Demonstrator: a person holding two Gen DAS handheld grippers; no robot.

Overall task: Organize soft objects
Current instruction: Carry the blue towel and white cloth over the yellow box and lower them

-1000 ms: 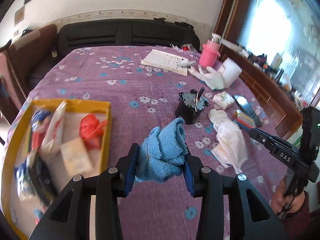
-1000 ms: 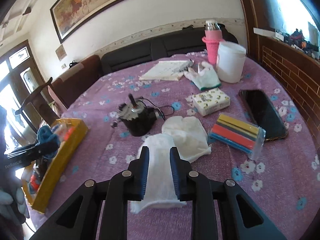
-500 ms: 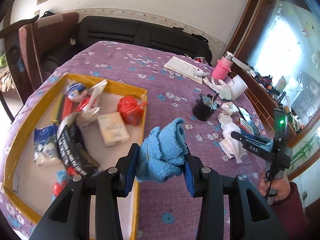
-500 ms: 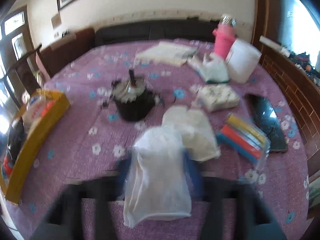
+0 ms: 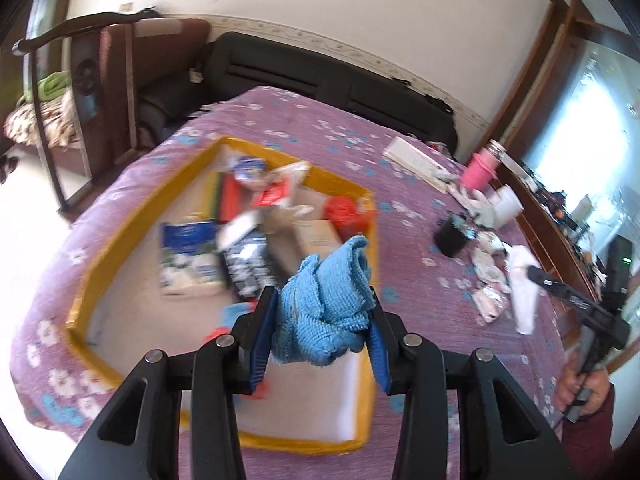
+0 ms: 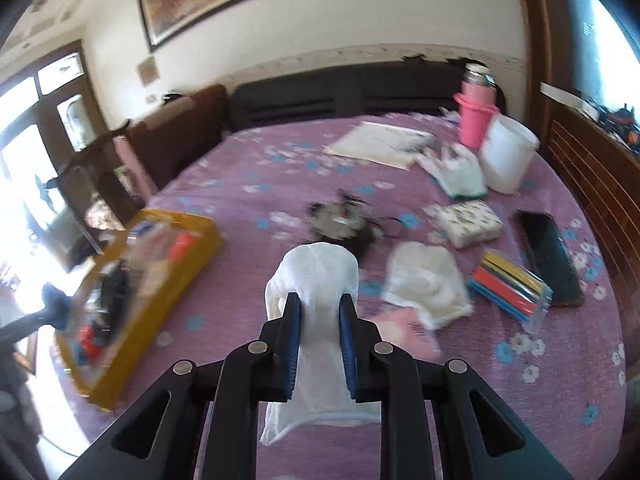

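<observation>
Right now my left hand-held gripper (image 5: 323, 334) is clamped on a bunched blue terry cloth (image 5: 326, 304), which hangs above the near right corner of the yellow tray (image 5: 86, 280). My right hand-held gripper (image 6: 320, 338) is closed hard on a white cloth (image 6: 316, 280); its loose tail droops below the pads and looks clear of the purple flowered tabletop (image 6: 248, 184).

Beyond the blue cloth, the tray already holds packets, a dark pouch, a tan box and a red bundle (image 5: 343, 211), so free floor is mostly at the near end. Behind the white cloth lie a second white cloth (image 6: 426, 280) and something pale pink (image 6: 402, 330), then a pack of coloured sticks (image 6: 510, 286), a phone (image 6: 548, 256) and a black pot (image 6: 344, 226) with a cord.

The risks, as I judge them: if I let go too near the rim, the blue cloth may drape over the tray's wall and slide onto the tabletop. The white cloth's hanging tail could snag the black pot or its cord as I carry it across, dragging it over. Both views are blurred, so aiming a drop now would be guesswork.
</observation>
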